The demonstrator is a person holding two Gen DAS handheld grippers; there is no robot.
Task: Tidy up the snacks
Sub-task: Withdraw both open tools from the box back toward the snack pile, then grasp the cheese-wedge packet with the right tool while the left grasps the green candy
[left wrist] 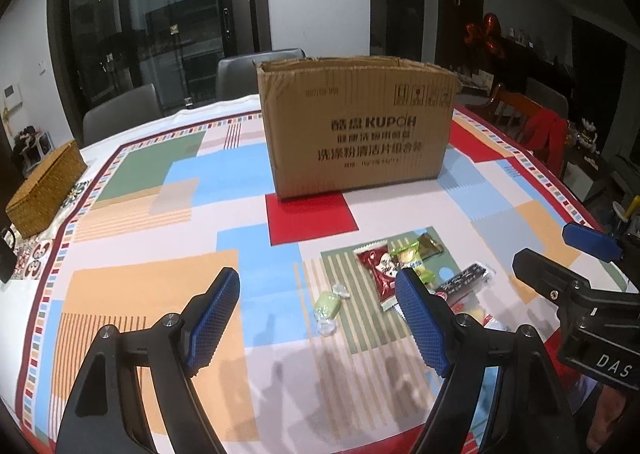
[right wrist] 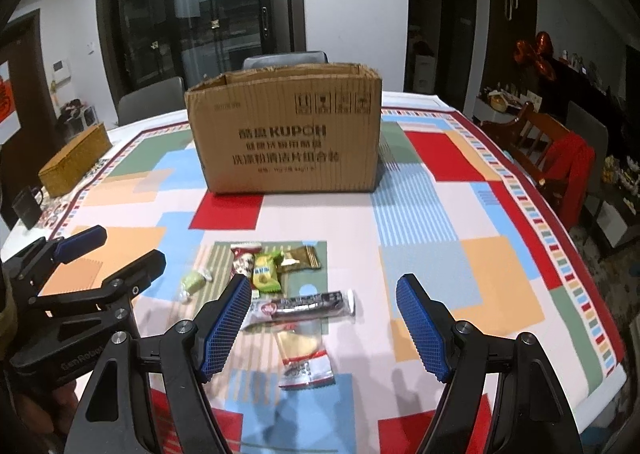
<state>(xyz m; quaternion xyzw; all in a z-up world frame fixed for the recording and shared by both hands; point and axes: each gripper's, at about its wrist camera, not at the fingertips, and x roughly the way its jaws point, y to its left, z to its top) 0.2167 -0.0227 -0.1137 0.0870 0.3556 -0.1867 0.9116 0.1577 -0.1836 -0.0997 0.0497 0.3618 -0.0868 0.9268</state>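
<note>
Several wrapped snacks lie on the patterned tablecloth (right wrist: 420, 213): a green candy (right wrist: 194, 280), a red packet (right wrist: 244, 262), a green-yellow packet (right wrist: 266, 272), a gold packet (right wrist: 302, 257), a long black packet (right wrist: 308, 304) and a clear packet with a yellow cake (right wrist: 304, 354). Behind them stands an open cardboard box (right wrist: 284, 133). My right gripper (right wrist: 326, 322) hovers open over the black and clear packets and touches neither. My left gripper (left wrist: 320, 318) is open above the green candy (left wrist: 328, 304), with the red packet (left wrist: 380, 266) by its right finger. Neither gripper holds anything.
A wicker box (left wrist: 44, 189) sits at the table's far left, with a dark mug (right wrist: 26, 205) near it. Grey chairs (left wrist: 120, 113) stand behind the table and a wooden chair with red cloth (right wrist: 560, 157) to the right. The cardboard box (left wrist: 356, 125) fills the middle.
</note>
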